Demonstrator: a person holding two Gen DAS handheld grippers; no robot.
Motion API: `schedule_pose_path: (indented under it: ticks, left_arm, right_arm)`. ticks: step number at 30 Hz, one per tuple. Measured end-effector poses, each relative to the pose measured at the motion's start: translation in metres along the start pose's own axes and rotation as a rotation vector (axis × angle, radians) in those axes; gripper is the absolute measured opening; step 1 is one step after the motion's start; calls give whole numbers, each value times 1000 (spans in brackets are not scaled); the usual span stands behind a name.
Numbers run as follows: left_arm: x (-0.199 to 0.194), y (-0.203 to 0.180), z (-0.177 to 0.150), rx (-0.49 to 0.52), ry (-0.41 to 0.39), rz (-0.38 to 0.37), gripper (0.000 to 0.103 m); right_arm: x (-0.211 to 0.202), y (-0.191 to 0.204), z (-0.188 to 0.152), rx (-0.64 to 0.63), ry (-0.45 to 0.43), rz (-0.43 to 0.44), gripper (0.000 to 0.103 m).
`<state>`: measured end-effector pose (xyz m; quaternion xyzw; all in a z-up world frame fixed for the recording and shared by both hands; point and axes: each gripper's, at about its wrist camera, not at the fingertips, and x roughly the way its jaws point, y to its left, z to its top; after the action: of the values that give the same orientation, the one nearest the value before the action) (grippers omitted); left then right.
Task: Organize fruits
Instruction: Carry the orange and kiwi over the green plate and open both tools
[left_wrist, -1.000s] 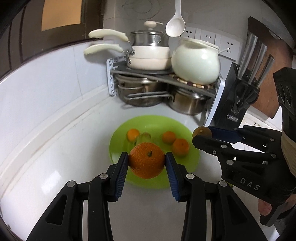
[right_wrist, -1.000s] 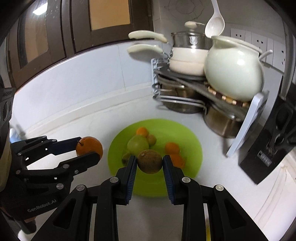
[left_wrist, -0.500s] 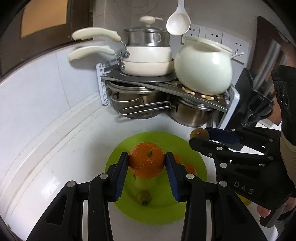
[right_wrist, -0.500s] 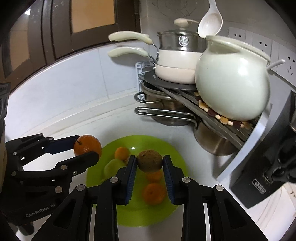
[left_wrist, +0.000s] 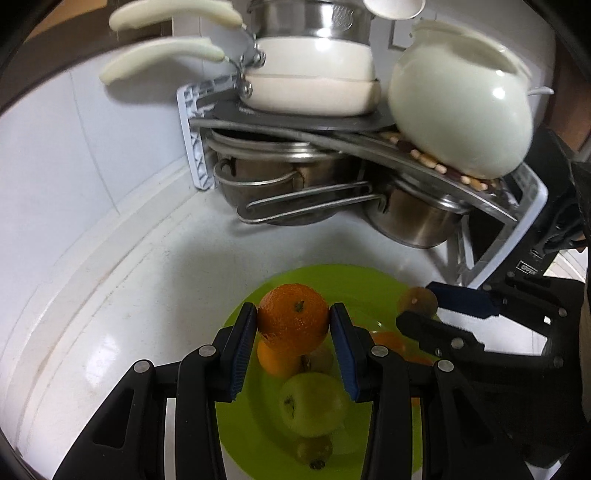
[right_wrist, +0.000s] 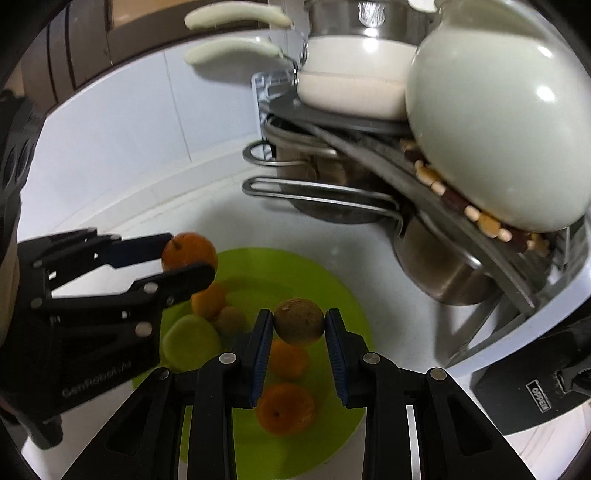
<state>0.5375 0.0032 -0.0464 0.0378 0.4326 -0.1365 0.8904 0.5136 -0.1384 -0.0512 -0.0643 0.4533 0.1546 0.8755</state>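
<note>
I'm holding a large orange (left_wrist: 293, 316) in the left gripper (left_wrist: 293, 328), its blue pads (left_wrist: 242, 343) pressing on either side of the fruit, and it's hanging just above the green plate (left_wrist: 354, 284), over the near-left part of it. In the right gripper (right_wrist: 298, 334) I'm carrying a small brown round fruit (right_wrist: 298, 322), jaws narrow and clamped on it, also hanging over the green plate, nearer its middle. On the plate itself I'm seeing a green apple (left_wrist: 314, 404), a smaller orange (left_wrist: 275, 357) lying under the big one from this angle, two more small oranges (right_wrist: 286, 413) toward the plate's near side in the right view, and a small brownish-green fruit (left_wrist: 314, 450) at its near edge. Beyond the plate, in the counter's corner, a rack is carrying a round white pot (left_wrist: 461, 122) and stacked cream pans (left_wrist: 314, 74), with steel pots (left_wrist: 413, 221) tucked below.
</note>
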Motion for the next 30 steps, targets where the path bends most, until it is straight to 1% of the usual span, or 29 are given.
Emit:
schedule_pose_path:
  ticks: [6,14,22,30]
  left_arm:
    - [21,4,-3,-9,53,-5,41]
    - [29,3,-3,-2,69,-5,40]
    - [23,2,-1,1,61,-20,41]
    - [7,0,-3,9,39,-12,44]
  right_arm:
    - [11,2,1,-16,36,-4,30]
    - [25,0,0,-4,69,4,30]
    - [26,5,2,-10,66,12,31]
    - [11,9,0,-20,42,3,34]
